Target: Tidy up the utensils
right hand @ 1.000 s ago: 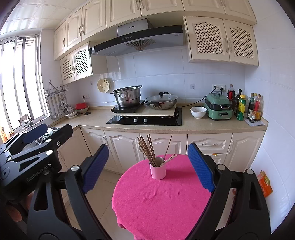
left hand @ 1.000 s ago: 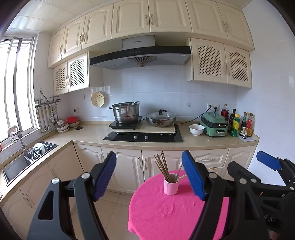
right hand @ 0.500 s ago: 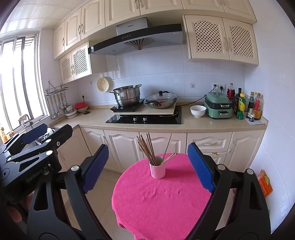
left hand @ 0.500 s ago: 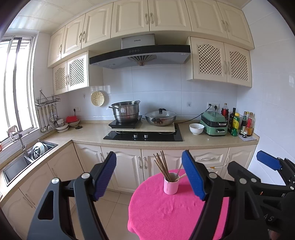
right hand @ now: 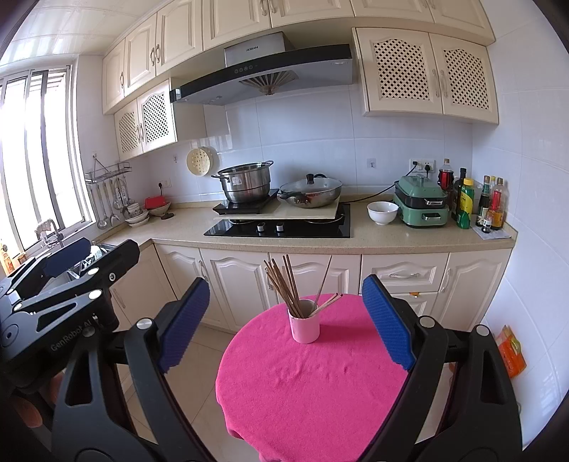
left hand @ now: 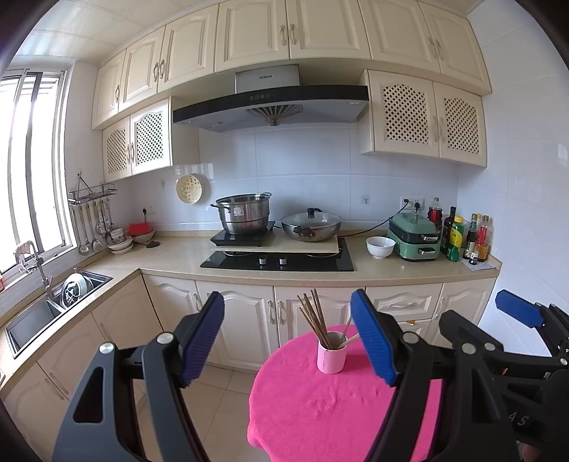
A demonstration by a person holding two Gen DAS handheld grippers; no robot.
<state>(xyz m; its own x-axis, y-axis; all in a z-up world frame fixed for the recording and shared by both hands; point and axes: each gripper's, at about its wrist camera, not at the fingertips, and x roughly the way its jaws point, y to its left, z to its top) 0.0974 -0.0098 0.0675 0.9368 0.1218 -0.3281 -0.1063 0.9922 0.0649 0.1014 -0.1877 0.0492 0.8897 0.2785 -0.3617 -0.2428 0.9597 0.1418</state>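
While both the left gripper [left hand: 287, 336] and right gripper [right hand: 286, 325] hover with jaws apart and empty, the light, stiff, slippery chopsticks [right hand: 284, 286] stand in a tippable cup [right hand: 304, 326] on the desk [right hand: 313, 383], best pinched mid-shaft.

No visible change since earlier frames

Place: a kitchen in a home.
Cooking spot: a black stove [left hand: 277, 261] sits in the counter [left hand: 177, 254], with a big silver pot [left hand: 244, 217] and a lidded pan [left hand: 310, 229] above it.
Above: a hood [left hand: 270, 106] and cream cupboards [left hand: 256, 32].
Washing spot: a sink [left hand: 39, 316] by the window [left hand: 32, 160].
Wall: spoons and ladles [left hand: 90, 227] hang on a rack.
Counter end: sauce bottles [right hand: 476, 202] and a white bowl [right hand: 382, 212].
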